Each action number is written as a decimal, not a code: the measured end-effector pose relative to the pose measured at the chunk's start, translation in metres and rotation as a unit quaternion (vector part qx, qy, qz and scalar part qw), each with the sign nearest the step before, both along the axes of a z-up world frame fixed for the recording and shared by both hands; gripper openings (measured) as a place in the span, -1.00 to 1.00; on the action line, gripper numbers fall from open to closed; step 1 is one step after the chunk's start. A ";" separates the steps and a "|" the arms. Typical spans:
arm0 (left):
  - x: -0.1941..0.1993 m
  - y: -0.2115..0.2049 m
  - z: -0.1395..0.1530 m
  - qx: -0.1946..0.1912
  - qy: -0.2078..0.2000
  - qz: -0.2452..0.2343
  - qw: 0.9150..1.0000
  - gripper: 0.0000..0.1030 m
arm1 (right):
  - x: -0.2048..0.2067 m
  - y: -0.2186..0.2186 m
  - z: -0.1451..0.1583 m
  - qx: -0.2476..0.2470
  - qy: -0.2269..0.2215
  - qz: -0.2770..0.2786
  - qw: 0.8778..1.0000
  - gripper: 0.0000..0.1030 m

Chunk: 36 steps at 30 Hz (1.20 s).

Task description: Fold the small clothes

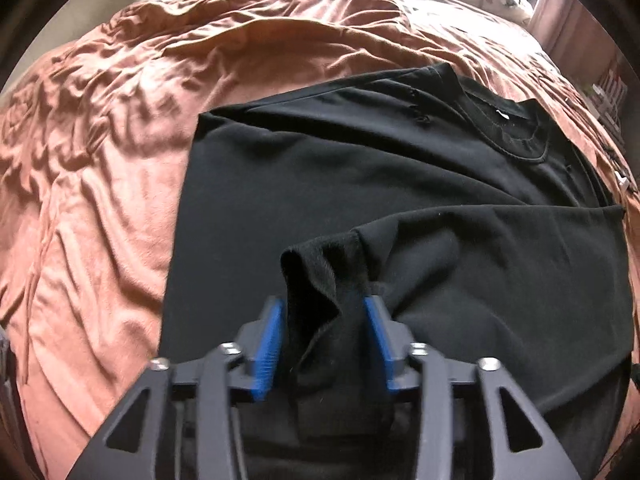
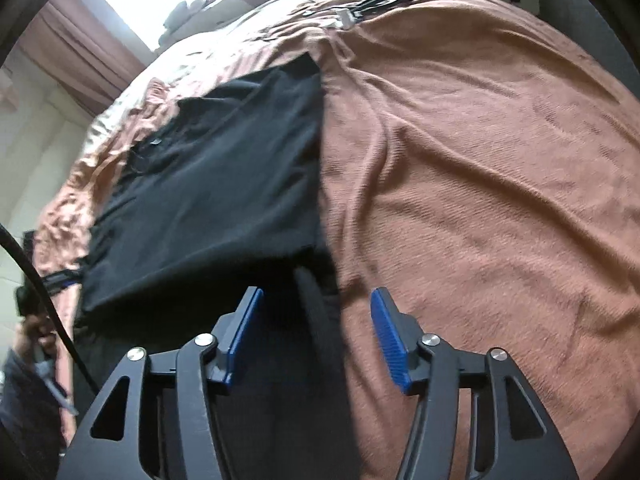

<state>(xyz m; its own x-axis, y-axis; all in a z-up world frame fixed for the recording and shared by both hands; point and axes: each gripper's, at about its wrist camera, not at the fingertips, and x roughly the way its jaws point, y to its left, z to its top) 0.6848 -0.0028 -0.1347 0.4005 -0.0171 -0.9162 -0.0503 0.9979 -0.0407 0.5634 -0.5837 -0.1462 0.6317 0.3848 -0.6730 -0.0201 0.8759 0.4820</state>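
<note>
Left wrist view: nearest, the left gripper (image 1: 324,320) stands half open, a bunched fold of the soft black cotton T-shirt (image 1: 360,168) loose between its blue pads, the shirt spreading toward one o'clock on the rumpled rust-brown bedspread (image 1: 100,160). The right gripper (image 2: 318,320) gapes likewise, the hem unclamped. Light, limp cloth; probably best pinched at hem corners.

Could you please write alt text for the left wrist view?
A black T-shirt lies partly folded on a wrinkled rust-coloured bedspread, collar away from the camera. The left gripper stands open, a bunched fold of the shirt between its blue pads.
</note>
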 end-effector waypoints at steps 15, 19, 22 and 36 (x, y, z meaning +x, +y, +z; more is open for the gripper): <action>-0.002 -0.004 -0.020 -0.022 0.011 -0.013 1.000 -0.53 | 0.012 -0.016 -0.006 0.025 -0.058 -0.057 0.996 0.01; -0.001 -0.015 -0.011 0.012 -0.007 -0.027 1.000 -0.87 | 0.019 0.003 -0.007 -0.010 -0.055 -0.038 0.998 -0.16; 0.000 -0.011 0.004 0.016 -0.033 -0.020 0.999 -0.88 | 0.023 0.011 -0.009 -0.041 -0.037 -0.033 0.998 -0.35; 0.003 0.011 -0.010 0.033 0.014 0.002 0.999 -0.89 | 0.030 0.017 -0.006 -0.065 0.004 -0.019 0.998 -0.41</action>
